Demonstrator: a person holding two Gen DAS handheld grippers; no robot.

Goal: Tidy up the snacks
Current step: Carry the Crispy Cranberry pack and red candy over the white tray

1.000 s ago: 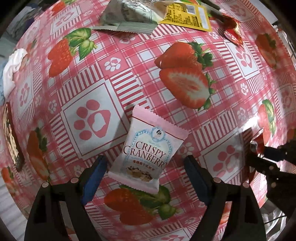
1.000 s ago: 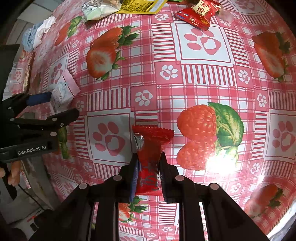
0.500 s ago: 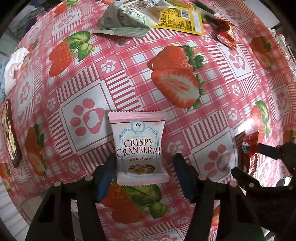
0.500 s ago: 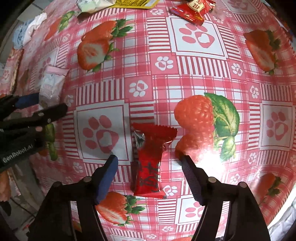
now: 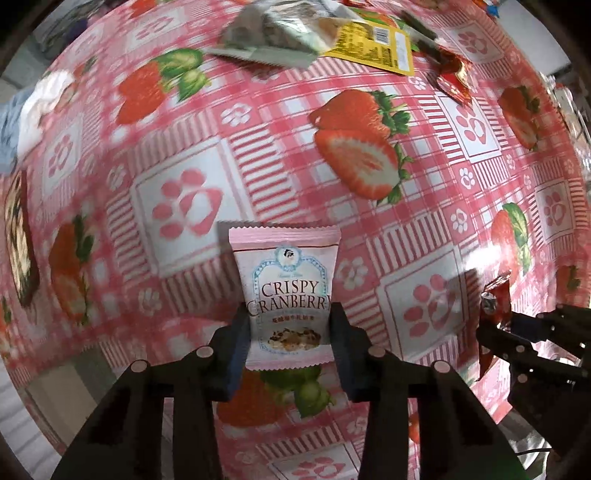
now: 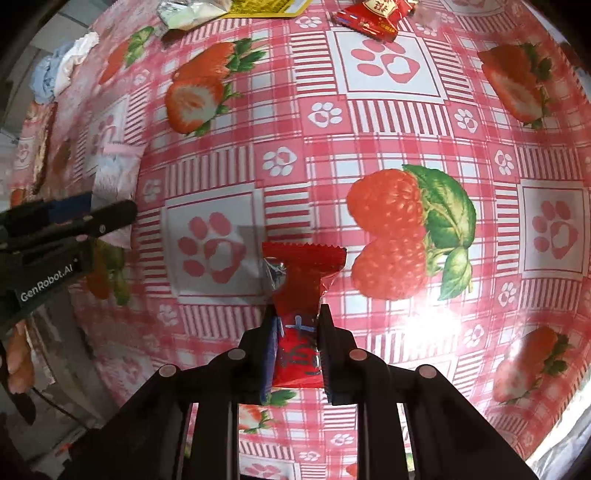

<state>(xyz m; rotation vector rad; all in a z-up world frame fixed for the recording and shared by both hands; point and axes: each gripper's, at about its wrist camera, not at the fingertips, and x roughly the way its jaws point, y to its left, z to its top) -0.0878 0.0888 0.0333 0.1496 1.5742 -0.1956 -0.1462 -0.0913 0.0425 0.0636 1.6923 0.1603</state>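
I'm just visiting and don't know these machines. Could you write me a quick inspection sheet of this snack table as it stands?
Surface: tablecloth, pink check with strawberries and paw prints.
Job's things: pink Crispy Cranberry packet in the left tool; red candy packet in the right tool.
Clutter: yellow packet, grey-green wrapper and red packets at the far edge; crumpled cloth far left.
Grippers: both tools shut on their packets.
Cables: a dark cable below the table edge.
Surroundings: mostly out of view.
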